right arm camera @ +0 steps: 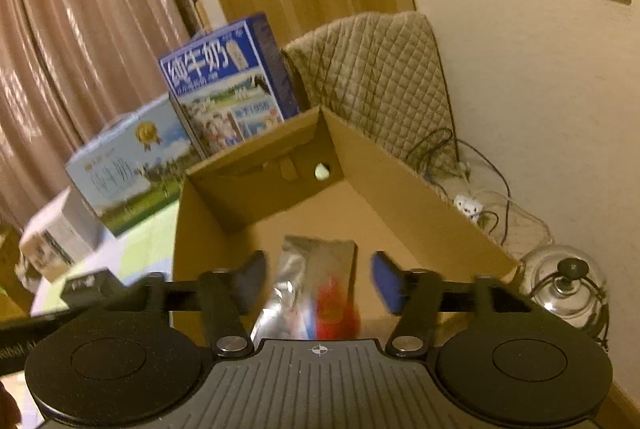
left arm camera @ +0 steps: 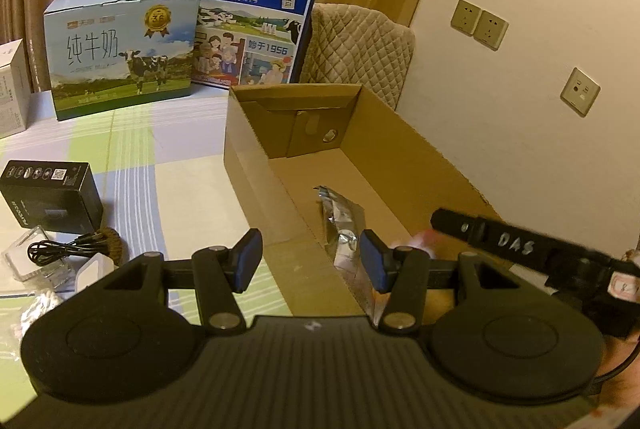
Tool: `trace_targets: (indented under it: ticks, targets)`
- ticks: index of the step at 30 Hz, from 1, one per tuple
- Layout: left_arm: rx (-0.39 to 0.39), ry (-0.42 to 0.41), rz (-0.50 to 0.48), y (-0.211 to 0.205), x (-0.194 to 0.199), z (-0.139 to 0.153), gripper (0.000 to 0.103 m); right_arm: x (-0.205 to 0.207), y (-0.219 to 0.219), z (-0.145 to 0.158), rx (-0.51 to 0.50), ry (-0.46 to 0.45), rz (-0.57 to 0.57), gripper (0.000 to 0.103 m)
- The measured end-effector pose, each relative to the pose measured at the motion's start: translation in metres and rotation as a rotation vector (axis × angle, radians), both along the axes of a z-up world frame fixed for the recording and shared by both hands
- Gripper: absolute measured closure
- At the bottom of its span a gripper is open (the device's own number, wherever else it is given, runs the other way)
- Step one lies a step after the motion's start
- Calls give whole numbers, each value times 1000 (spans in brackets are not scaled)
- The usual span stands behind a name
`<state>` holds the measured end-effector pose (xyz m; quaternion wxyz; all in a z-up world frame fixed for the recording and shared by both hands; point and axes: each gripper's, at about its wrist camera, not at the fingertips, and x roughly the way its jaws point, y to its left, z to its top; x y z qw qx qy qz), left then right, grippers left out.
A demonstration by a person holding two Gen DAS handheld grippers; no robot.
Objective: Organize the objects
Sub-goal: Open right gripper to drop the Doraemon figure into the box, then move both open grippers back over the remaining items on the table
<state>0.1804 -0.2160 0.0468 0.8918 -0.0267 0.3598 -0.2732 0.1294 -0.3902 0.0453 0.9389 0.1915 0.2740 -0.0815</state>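
Note:
An open cardboard box (left arm camera: 256,157) stands on the checked tablecloth, and a silver foil packet (left arm camera: 340,221) lies on its floor. My left gripper (left arm camera: 312,261) hovers over the box's near left wall, open, with nothing between its blue pads. In the right wrist view my right gripper (right arm camera: 318,281) is open over the cardboard box (right arm camera: 400,185). A blurred silver foil packet with red print (right arm camera: 320,289) sits between and below its fingers, and the pads do not touch it. One black finger of the right gripper (left arm camera: 500,239) shows at the right of the left wrist view.
Two milk cartons (left arm camera: 120,53) (left arm camera: 252,25) stand behind the box. A black box (left arm camera: 48,197), a black cable (left arm camera: 64,249) and a clear case (left arm camera: 32,261) lie at the left. A quilted chair (right arm camera: 372,77), a power strip (right arm camera: 468,207) and a glass kettle (right arm camera: 564,285) are on the right.

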Motion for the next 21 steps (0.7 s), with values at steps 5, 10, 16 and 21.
trace_targets:
  ticks: [5,10,16,21]
  targets:
    - [5,1,8,5,0,-1,55,-1,2,4,-22,-19,-9,41]
    - [14,2,23,14,0,-2,55,1,6,4,-30,-16,-2,41]
    - [22,-1,40,26,-1,0,55,3,24,4,-67,-17,39,41]
    - [31,-7,68,41,-3,3,50,4,36,7,-72,-24,64,40]
